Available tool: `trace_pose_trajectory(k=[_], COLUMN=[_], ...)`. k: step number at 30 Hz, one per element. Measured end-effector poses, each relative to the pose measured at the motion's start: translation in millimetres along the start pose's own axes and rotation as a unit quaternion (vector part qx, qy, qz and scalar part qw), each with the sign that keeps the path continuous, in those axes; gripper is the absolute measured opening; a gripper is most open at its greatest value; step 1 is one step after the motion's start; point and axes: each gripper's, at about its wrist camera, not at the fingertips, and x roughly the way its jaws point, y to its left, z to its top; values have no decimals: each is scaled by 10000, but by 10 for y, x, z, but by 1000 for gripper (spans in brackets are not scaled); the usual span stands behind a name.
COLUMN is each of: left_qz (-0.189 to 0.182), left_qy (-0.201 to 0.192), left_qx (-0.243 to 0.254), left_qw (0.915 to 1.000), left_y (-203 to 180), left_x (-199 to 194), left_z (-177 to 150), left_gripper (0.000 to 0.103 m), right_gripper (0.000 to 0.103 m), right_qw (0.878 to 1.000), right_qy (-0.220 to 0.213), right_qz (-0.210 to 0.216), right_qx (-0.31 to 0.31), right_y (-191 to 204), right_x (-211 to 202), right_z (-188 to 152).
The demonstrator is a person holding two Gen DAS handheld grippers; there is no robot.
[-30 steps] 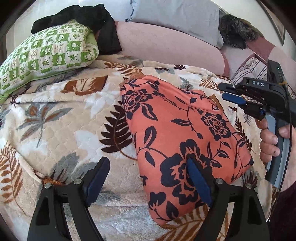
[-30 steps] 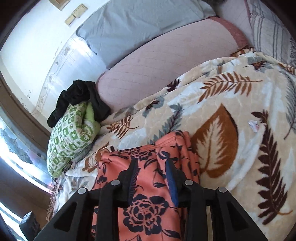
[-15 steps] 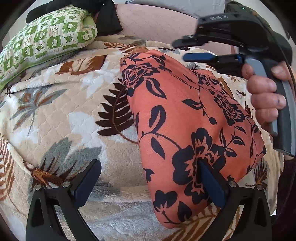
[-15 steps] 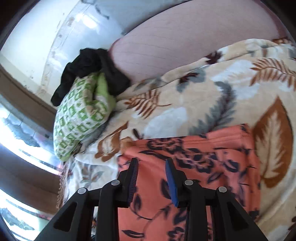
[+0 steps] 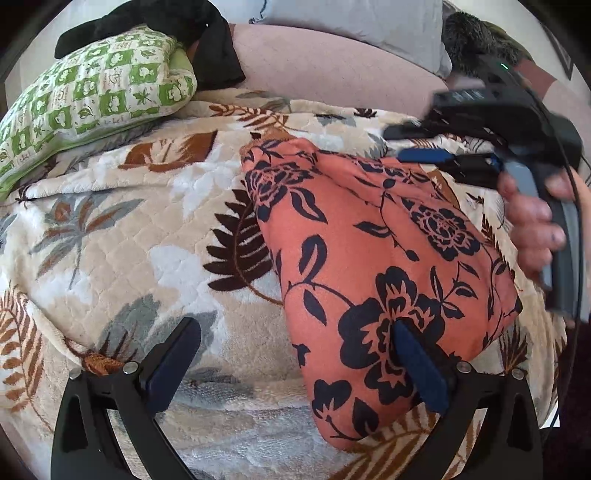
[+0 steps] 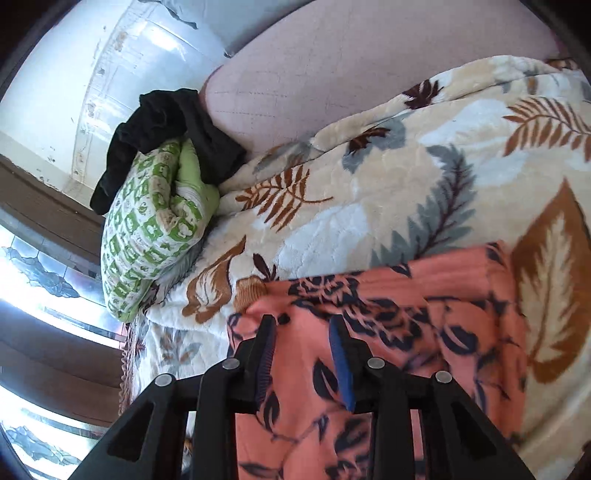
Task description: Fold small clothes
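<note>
Our left gripper is spread wide, hanging low over the blanket. Its right finger sits against the near end of the folded orange flowered cloth, and its left finger is over bare blanket off to the cloth's left, so nothing is pinched between them.

Our right gripper has its fingers a bit apart, with a gap showing between the blue pads. It hovers just above the far part of the cloth and grips nothing that we can see. From the left camera the right gripper comes in over the cloth's far right corner, a bit blurred, with our right hand wrapped around the grey handle.

The cloth lies as a long folded bundle on the blanket, running from near the left gripper up toward the pink cushion.

Left of the cloth and further back there's a green checked pillow with a black garment draped over its top. Behind the pink cushion sits a grey pillow, and something dark and furry lies to the right of that.
</note>
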Motion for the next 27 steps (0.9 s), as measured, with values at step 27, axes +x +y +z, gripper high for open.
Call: trace_pose_trajectory(k=[27], left_qz=[896], left_qy=[-451], left_qx=[79], left_qw=[9949], left_y=[-70], left_x=[-122], left_z=[51], left_gripper=[103], right_gripper=[60], right_qw=[9908], right_qy=[-1344], right_qz=[-148], right_qx=[20], right_y=[-479], right_x=[-1075], right_z=[-1237])
